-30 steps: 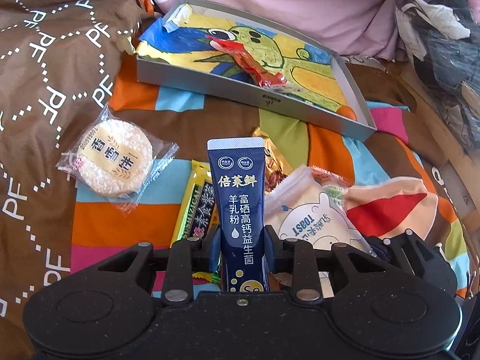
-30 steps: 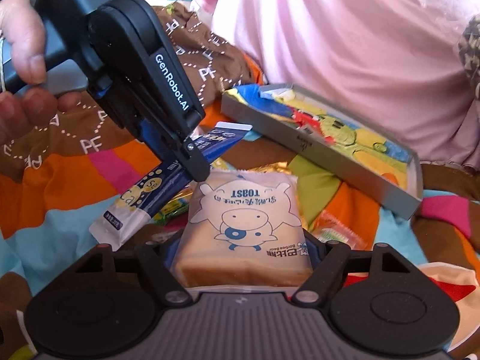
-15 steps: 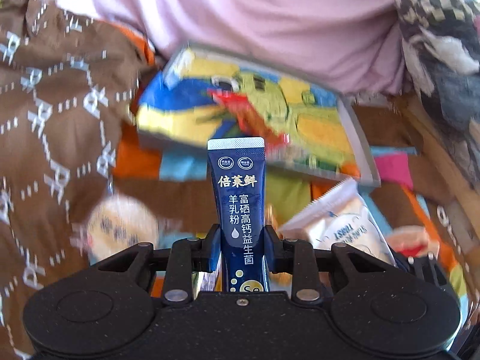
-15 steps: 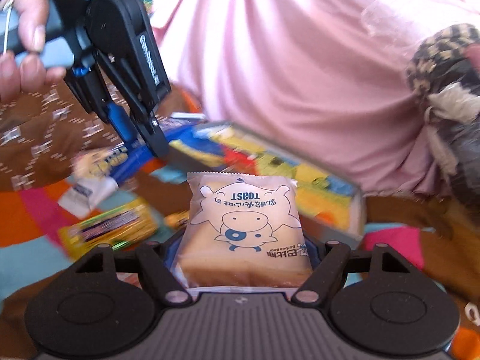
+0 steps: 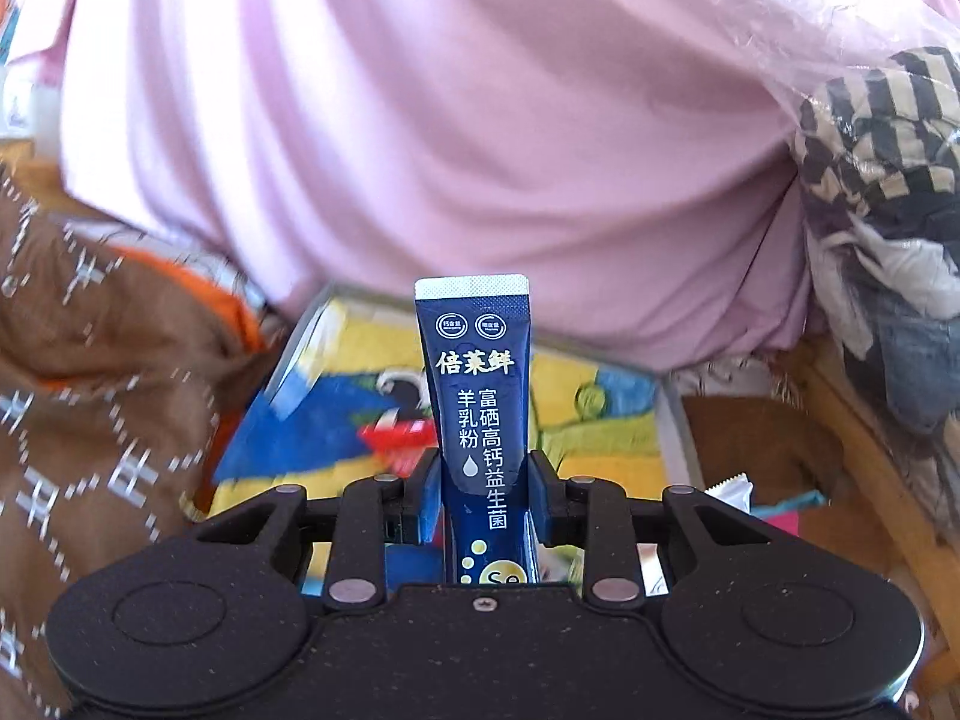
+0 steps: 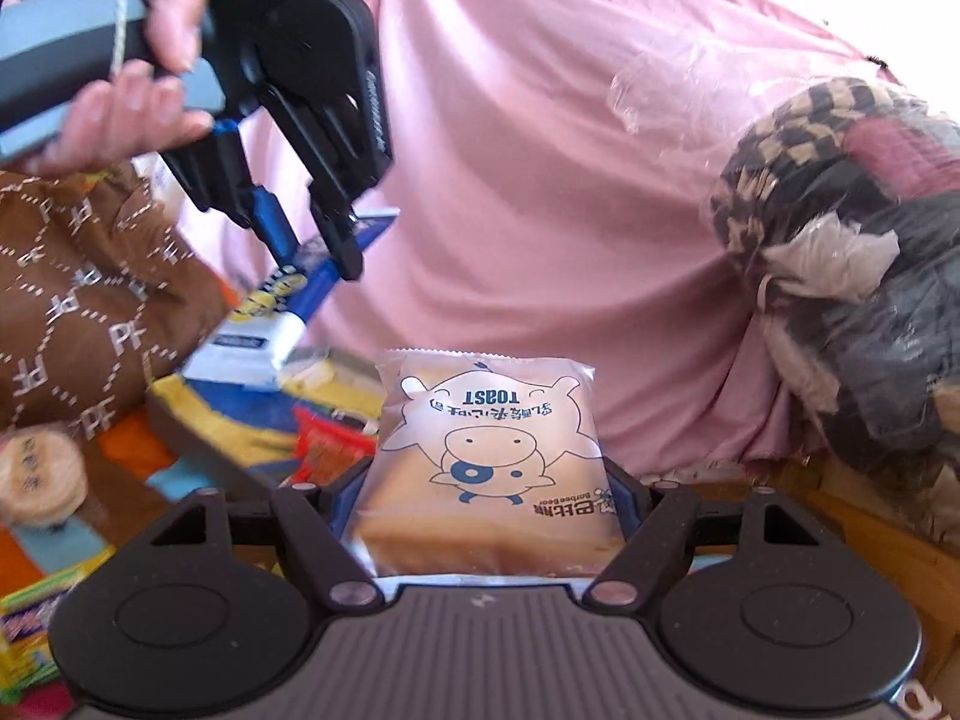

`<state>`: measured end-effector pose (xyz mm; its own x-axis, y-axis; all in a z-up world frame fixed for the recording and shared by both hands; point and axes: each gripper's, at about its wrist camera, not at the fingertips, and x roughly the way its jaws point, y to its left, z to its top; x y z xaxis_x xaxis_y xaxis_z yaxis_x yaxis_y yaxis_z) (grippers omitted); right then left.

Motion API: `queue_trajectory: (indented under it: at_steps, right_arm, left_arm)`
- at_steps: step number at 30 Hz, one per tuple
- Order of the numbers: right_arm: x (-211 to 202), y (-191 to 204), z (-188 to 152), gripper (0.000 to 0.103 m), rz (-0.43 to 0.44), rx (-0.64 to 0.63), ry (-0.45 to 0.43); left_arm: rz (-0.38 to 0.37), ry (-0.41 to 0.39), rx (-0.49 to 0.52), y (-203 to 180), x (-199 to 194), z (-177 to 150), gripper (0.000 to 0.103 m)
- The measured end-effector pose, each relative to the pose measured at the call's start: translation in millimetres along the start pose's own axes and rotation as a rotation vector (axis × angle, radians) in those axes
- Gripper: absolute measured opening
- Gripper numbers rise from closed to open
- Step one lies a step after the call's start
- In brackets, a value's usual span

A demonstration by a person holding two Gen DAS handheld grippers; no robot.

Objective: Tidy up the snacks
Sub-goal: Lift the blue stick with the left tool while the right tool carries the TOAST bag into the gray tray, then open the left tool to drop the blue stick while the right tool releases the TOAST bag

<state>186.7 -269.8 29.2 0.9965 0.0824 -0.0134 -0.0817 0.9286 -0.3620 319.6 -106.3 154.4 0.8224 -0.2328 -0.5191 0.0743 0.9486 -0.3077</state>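
left tongs [image 5: 483, 495] pinching blue sachet [image 5: 477, 396], right tongs [image 6: 486, 507] pinching toast pack [image 6: 486, 456], both above tray [image 5: 672, 420] at 12 o'clock; only red snack [image 6: 324, 444] in, packets remain on bed.

- The left wrist view looks forward along the left gripper [image 5: 483, 495], close over the shallow tray [image 5: 672, 420] with the coloured picture, facing the pink cloth [image 5: 480, 120] behind it.
- The right wrist view looks along the right gripper [image 6: 483, 510] from lower and further right, facing the same pink cloth [image 6: 540, 180].
- Both views share the tray [image 6: 180, 426], the brown patterned quilt [image 5: 90, 390] at left and the checked bundle [image 5: 882, 120] at right.
- The right view also takes in the left gripper [image 6: 312, 252] from the side, at upper left.
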Motion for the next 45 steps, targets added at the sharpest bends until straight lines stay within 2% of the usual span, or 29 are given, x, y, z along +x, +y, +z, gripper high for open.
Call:
queue_trajectory:
  at_steps: [7, 19, 32, 36, 38, 40, 43, 45]
  right_arm:
    - [33.3, -18.4, 3.2, 0.079, -0.025, 0.078, 0.006]
    - [81.4, -27.5, -17.4, 0.075, -0.042, 0.151, 0.077]
    - [90.4, -27.6, -21.1, 0.075, -0.026, 0.163, 0.103]
    - [90.3, -28.5, -21.4, 0.078, -0.028, 0.174, 0.109]
    - [88.8, -28.4, -21.1, 0.083, -0.032, 0.176, 0.108]
    - [87.4, -28.2, -20.2, 0.087, -0.041, 0.170, 0.102]
    - [84.1, -28.3, -17.3, 0.093, -0.050, 0.168, 0.088]
    - [80.7, -28.1, -14.6, 0.097, -0.056, 0.164, 0.076]
  left_arm:
    - [0.036, -0.035, 0.026, -21.3, 34.2, 16.8, 0.031]
    - [0.092, 0.036, 0.083, -28.8, 99.1, 9.9, 0.031]
    - [0.116, 0.108, 0.054, -20.9, 134.2, -1.6, 0.032]
    - [0.128, 0.139, 0.026, -17.7, 139.1, -2.8, 0.034]
    - [0.130, 0.139, 0.021, -16.4, 138.8, -2.2, 0.037]
    - [0.136, 0.138, 0.025, -16.2, 137.7, -1.3, 0.054]
    - [0.146, 0.122, 0.017, -14.9, 131.4, -0.1, 0.073]
    - [0.145, 0.115, 0.002, -13.0, 125.9, 0.5, 0.079]
